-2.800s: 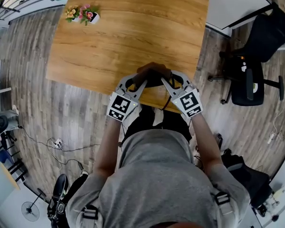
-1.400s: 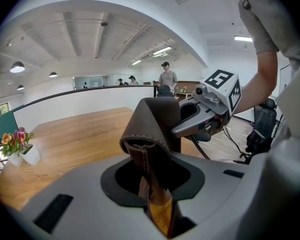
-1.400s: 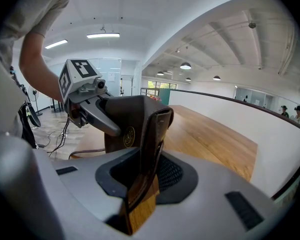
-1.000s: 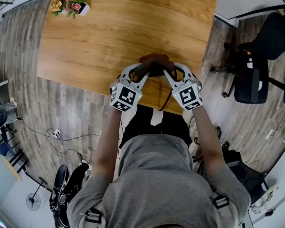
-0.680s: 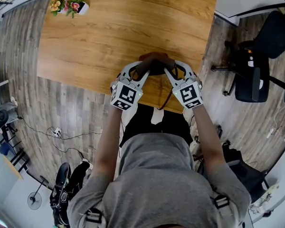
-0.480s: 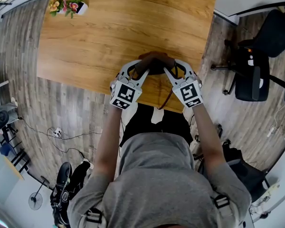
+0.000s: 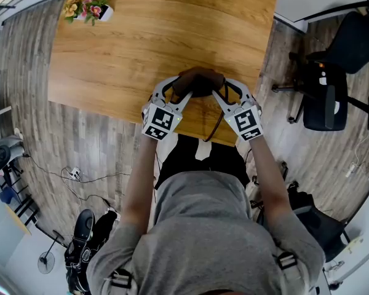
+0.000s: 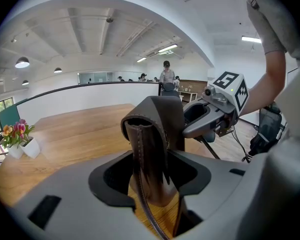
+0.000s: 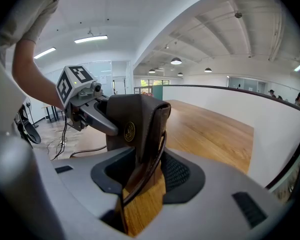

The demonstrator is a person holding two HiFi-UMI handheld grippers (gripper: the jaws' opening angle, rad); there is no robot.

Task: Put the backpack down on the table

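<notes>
Backpack (image 7: 198, 83) stands upright on the surface (image 7: 129, 48), flanked by the left hand-held gripper (image 7: 171, 92) and right hand-held gripper (image 7: 226, 92). Each has a fold of its brown leather between its jaws. Both sets of jaws are opening, with gaps showing beside the leather, so neither squeezes. Judgement: the two-sided flanking steadies the bag, and the surface bears its weight, so release looks safe.
</notes>
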